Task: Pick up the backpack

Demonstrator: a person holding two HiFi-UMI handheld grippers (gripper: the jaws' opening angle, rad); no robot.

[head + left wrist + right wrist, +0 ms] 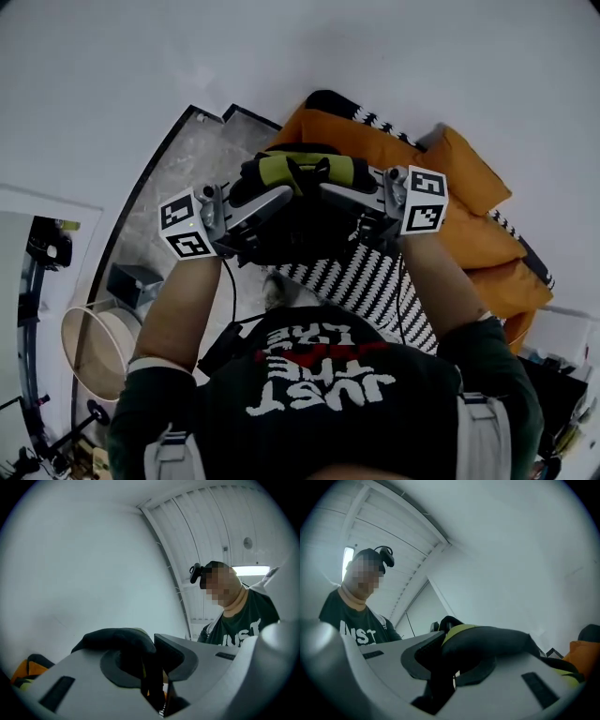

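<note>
- Left gripper (pixel 152 679): I read the jaws as narrow, clamped on a black strap of the backpack (pixel 298 173). Black fabric bulges over one jaw pad.
- Right gripper (pixel 440 672): jaws narrow too, closed on black backpack material. A yellow-green patch sits just above the grip.
- Backpack: black with a yellow-green band. It is held up between the two grippers, one at each end, in front of the person's chest.
- Marker cubes (pixel 187 227) outboard of the backpack on both sides: black-and-white square codes only, no words.
- Writing: the shirt (pixel 319 380), nearer the camera than the backpack, reads "JUST THE" in white, upside down in the head view. There is a red line next to it that I can't read. Both gripper views catch only part of the white print.
- No brand or label that I can read on the backpack itself.
- Beyond the backpack and to its right: orange sofa cushions (pixel 469 187), close to it.
- Below the backpack: a black-and-white patterned cover (pixel 375 281). I can't tell if the bag touches it.
- Left of the backpack: a grey marbled panel (pixel 178 155) with a dark edge, then plain white surface with open room.
- Far lower left of the backpack: a round basket (pixel 94 347), well apart.
- Right side is tight against the cushions, left side is freer.
</note>
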